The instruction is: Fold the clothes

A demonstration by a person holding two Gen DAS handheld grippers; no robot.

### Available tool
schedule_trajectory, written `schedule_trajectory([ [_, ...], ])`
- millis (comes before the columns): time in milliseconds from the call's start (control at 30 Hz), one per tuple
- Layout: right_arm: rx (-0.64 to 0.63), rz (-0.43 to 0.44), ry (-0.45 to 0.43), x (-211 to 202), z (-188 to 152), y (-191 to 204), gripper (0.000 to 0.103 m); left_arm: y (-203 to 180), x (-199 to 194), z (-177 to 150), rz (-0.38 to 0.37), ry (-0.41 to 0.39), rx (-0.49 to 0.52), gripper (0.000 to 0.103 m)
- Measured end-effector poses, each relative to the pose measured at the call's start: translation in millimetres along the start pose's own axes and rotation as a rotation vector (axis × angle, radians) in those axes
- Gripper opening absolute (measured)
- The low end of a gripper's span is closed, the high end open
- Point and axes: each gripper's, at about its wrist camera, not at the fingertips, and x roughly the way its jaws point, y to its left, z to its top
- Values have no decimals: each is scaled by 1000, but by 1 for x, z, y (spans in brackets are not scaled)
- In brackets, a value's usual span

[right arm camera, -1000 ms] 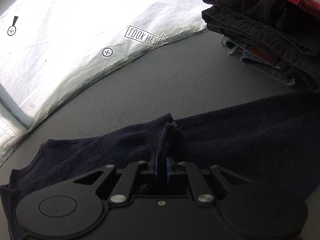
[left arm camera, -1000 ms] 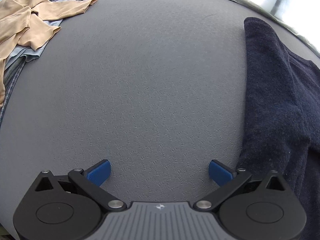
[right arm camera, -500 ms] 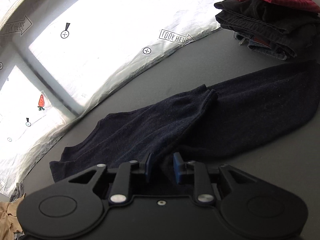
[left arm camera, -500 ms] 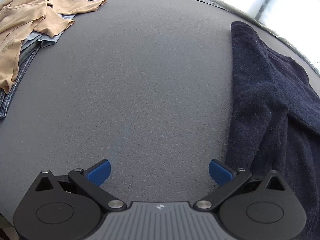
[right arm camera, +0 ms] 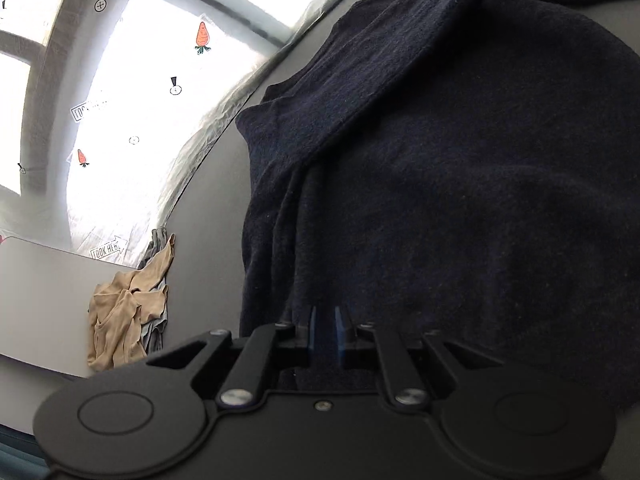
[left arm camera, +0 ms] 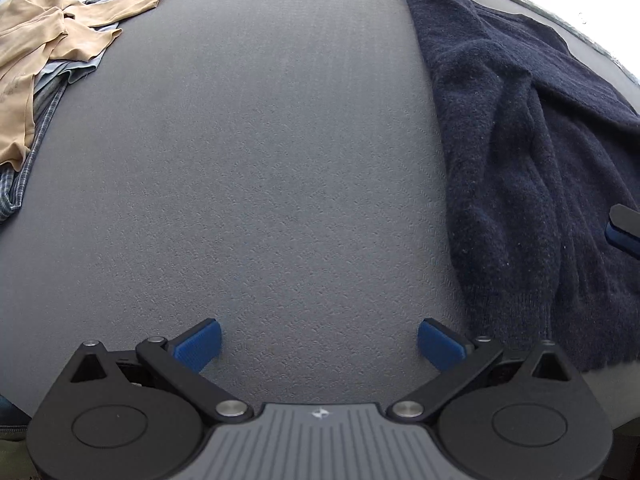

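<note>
A navy knit sweater [left arm camera: 520, 140] lies spread on the grey mat [left arm camera: 260, 160], filling the right side of the left wrist view. My left gripper [left arm camera: 320, 344] hangs open over bare mat, its right pad just left of the sweater's ribbed hem. The right wrist view looks across the same sweater [right arm camera: 460, 160]. My right gripper [right arm camera: 326, 330] hovers low over it, jaws closing to a narrow gap with no fold of cloth raised between the pads. One of its fingers [left arm camera: 626, 228] pokes in at the right edge of the left wrist view.
A heap of beige garment [left arm camera: 40, 52] over checked and grey cloth [left arm camera: 24, 168] lies at the mat's far left corner, also seen as the beige heap [right arm camera: 124, 312]. A bright window with stickers [right arm camera: 140, 100] and crinkled plastic runs along the mat's far edge.
The right gripper let go of the pinched sweater fold, swung left across the garment, and narrowed its jaws again. The left gripper slid towards the sweater, staying open.
</note>
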Motion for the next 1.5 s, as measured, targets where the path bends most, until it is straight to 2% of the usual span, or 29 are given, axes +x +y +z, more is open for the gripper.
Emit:
schedule_trajectory([
  [100,39,93,62,8,-21,6,13,5,2,-7,-8,18,7,103],
  [167,10,103,100,15,-34,16,23,6,4,-10,-12,21,19,103],
  [233,-16,55,126,21,-44,23,29,6,5,-12,-9,23,36,103],
  [300,-37,14,146,28,-52,27,29,3,5,-13,2,21,58,103],
  [467,-44,-48,162,40,-63,34,38,6,4,-15,-7,22,70,103],
  [533,-56,-61,166,44,-65,37,37,7,3,-15,-9,23,75,103],
  [633,-73,-59,166,48,-67,41,12,8,3,-15,-9,29,79,103],
  [733,-86,-25,145,46,-63,46,7,9,2,-15,-9,36,81,103],
  [900,-165,39,44,19,-49,61,6,11,1,-16,-6,46,77,103],
  [967,-153,2,30,13,-45,53,6,12,1,-16,-5,48,75,103],
  [1100,-138,-139,65,16,-43,29,6,13,0,-17,-2,53,69,103],
  [1200,-126,-167,94,20,-42,19,8,15,-1,-19,-1,54,66,103],
  [1333,-191,-196,116,13,-41,21,22,16,-3,-20,1,56,61,103],
  [1433,-185,-176,116,9,-38,20,29,18,-4,-21,0,56,48,103],
  [1500,-177,-161,105,4,-35,17,30,21,-6,-21,-6,49,25,103],
])
